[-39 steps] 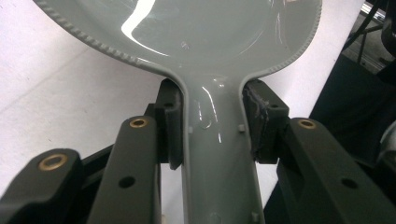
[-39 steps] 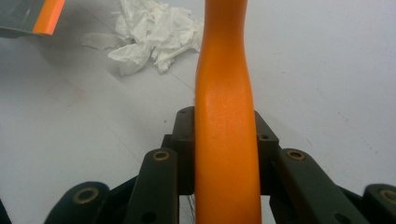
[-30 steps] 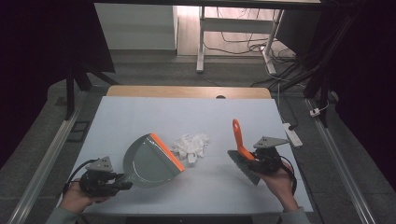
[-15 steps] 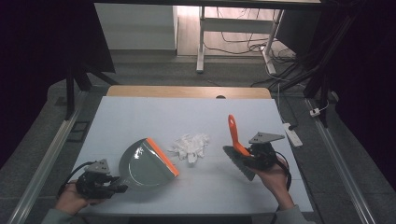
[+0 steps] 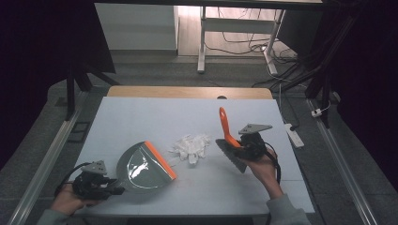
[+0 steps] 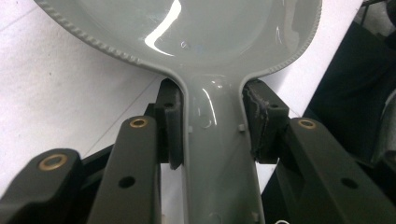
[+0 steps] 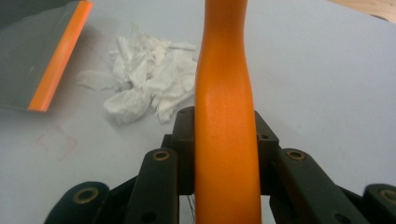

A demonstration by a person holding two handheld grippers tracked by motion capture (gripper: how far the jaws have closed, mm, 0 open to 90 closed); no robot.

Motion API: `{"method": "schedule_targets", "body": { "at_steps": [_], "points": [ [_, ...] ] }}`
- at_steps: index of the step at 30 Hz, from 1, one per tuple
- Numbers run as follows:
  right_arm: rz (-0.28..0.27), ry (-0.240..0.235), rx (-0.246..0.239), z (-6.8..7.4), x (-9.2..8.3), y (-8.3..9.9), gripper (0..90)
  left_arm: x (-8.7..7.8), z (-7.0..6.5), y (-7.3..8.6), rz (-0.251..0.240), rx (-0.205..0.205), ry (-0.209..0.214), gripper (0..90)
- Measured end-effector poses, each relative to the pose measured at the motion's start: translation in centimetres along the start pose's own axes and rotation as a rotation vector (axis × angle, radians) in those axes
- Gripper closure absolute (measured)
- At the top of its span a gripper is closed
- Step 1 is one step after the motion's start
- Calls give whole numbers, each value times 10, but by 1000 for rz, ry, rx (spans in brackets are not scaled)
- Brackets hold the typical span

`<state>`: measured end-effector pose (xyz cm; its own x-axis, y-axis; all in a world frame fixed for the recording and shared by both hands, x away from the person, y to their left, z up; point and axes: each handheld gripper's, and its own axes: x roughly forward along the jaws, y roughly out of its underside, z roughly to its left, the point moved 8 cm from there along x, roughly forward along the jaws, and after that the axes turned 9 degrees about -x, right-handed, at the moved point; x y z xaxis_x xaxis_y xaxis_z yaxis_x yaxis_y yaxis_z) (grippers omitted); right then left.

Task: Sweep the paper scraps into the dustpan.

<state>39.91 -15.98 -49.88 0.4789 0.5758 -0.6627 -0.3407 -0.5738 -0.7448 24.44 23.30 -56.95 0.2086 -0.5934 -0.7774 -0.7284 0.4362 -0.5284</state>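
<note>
Grey dustpan handle (image 6: 219, 154) clamped (left gripper view); high view adds brush (image 5: 228, 136).

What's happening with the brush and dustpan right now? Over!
Left gripper shut on dustpan handle. Right gripper shut on orange brush. White paper scraps between them on table. Nothing blocking.

Both grippers, left gripper (image 5: 114, 191) and right gripper (image 5: 233, 149), are black with brass rivets, 2 jaws, grey triangular plates, black cables; grey sleeves.
</note>
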Motion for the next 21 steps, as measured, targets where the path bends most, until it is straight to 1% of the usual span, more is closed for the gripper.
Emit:
{"method": "schedule_targets", "body": {
  "at_steps": [2,4,7,8,13,16,19,21],
  "points": [
    [3,5,0,-3,4,-5,704,-1,0,3,11,8,11,619],
    [2,11,8,-6,8,-9,704,-1,0,5,20,9,14,619],
    [-1,17,25,-11,13,-12,704,-1,2,6,26,-2,15,619],
    [-1,24,30,-13,15,-13,704,-1,2,6,27,-6,16,619],
    [-6,37,74,-22,25,-13,704,4,1,6,45,1,26,619],
    [2,50,98,-29,32,-12,704,6,2,6,53,-4,32,619],
    [2,52,122,-33,39,-12,704,8,2,6,60,-4,35,619],
    [4,54,127,-34,44,-13,704,10,1,5,68,-2,37,619]
  ]
}}
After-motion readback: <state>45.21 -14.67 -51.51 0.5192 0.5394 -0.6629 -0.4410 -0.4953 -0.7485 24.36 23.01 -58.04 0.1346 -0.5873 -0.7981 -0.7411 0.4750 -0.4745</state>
